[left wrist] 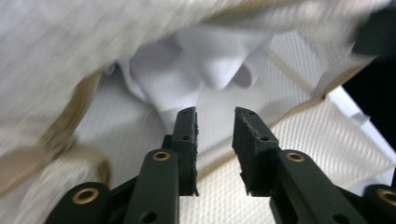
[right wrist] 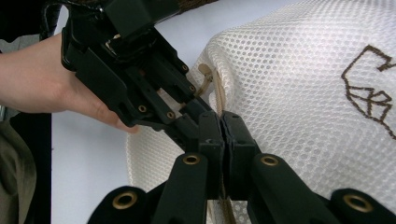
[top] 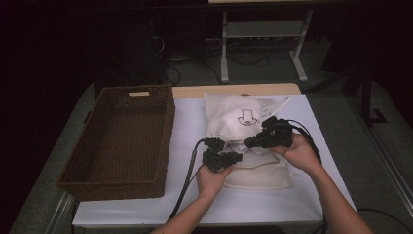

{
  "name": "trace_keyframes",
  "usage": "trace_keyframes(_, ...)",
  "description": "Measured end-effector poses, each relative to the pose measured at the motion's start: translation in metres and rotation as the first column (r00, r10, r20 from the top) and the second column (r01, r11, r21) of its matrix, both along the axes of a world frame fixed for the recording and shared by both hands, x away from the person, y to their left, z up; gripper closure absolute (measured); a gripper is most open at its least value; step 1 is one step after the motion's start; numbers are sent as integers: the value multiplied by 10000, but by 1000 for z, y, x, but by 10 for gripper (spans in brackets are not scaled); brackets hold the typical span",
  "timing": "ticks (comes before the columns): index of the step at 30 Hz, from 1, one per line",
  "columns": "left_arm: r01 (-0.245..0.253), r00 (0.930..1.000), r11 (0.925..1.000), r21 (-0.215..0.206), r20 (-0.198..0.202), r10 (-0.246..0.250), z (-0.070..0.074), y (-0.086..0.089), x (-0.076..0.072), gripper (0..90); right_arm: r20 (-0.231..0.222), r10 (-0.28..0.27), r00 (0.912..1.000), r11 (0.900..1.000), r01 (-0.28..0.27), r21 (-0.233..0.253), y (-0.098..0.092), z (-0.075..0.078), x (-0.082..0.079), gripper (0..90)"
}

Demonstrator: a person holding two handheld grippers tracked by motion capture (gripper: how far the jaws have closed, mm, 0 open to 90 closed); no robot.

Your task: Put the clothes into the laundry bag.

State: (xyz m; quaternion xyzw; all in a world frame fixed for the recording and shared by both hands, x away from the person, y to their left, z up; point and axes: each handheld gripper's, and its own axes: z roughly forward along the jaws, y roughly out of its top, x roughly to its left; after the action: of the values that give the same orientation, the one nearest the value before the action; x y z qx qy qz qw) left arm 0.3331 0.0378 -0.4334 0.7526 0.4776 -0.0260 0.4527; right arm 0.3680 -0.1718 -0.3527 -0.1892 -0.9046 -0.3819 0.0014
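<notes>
Right gripper view: the right gripper [right wrist: 223, 135] has its jaws pinching the mesh bag [right wrist: 299, 93] hem, while the left gripper [left wrist: 215, 126] jaws stand spread inside the bag's mouth.

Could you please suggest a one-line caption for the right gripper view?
Right gripper pinches the white mesh bag's beige edge, left gripper close alongside.

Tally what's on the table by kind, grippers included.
Wicker basket: 1
White mesh bag: 1
White cloth item under the hands: 1
Grippers: 2, left gripper and right gripper
Total: 5
</notes>
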Motion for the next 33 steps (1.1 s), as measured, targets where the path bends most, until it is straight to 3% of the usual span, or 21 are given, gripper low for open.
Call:
trace_keyframes(3, -351, 9992, 9991, -238, 196, 356, 1, -4, 6, 789, 21, 11, 10000, 10000, -11, -13, 1, 0, -1, 863)
trace_keyframes(5, -447, 9989, 9986, -294, 90, 450, -1, -7, 11, 844, 22, -2, 10000, 10000, 2, 44, 0, 1, 0, 863)
trace_keyframes(7, -576, 9981, 9981, -240, 213, 581, -1, -10, 20, 861, 5, -43, 10000, 10000, 43, 83, -2, 1, 1, 863)
trace_keyframes(8, -806, 9966, 9962, -332, 136, 811, -3, -13, 31, 867, 3, -129, 9999, 9999, 129, 71, -2, 1, 2, 864)
trace_keyframes(11, -1191, 9924, 9919, -440, 268, 1203, -2, -15, 42, 867, -50, -254, 9997, 9996, 254, 111, -2, 0, 4, 865)
trace_keyframes(13, -1254, 9919, 9911, -441, 153, 1261, -2, -16, 45, 861, -91, -390, 9992, 9991, 392, 152, -2, -1, 6, 865)
trace_keyframes(18, -872, 9959, 9960, 192, 255, 867, 0, -7, 32, 753, -155, -276, 9995, 9993, 279, 239, 1, -3, 8, 864)
trace_keyframes(23, -557, 9984, 9983, 189, 106, 555, 2, 7, 17, 728, -123, -225, 9997, 9997, 227, 101, 2, -2, 5, 863)
trace_keyframes(28, 128, 9998, 9991, 411, 126, -133, 10, 21, 0, 705, -136, -89, 9999, 9999, 87, -129, 4, -7, 4, 857)
trace_keyframes(33, 295, 9995, 9981, 549, 118, -302, 15, 34, -8, 687, -251, -101, 9996, 9996, 94, -266, 3, -13, 4, 854)
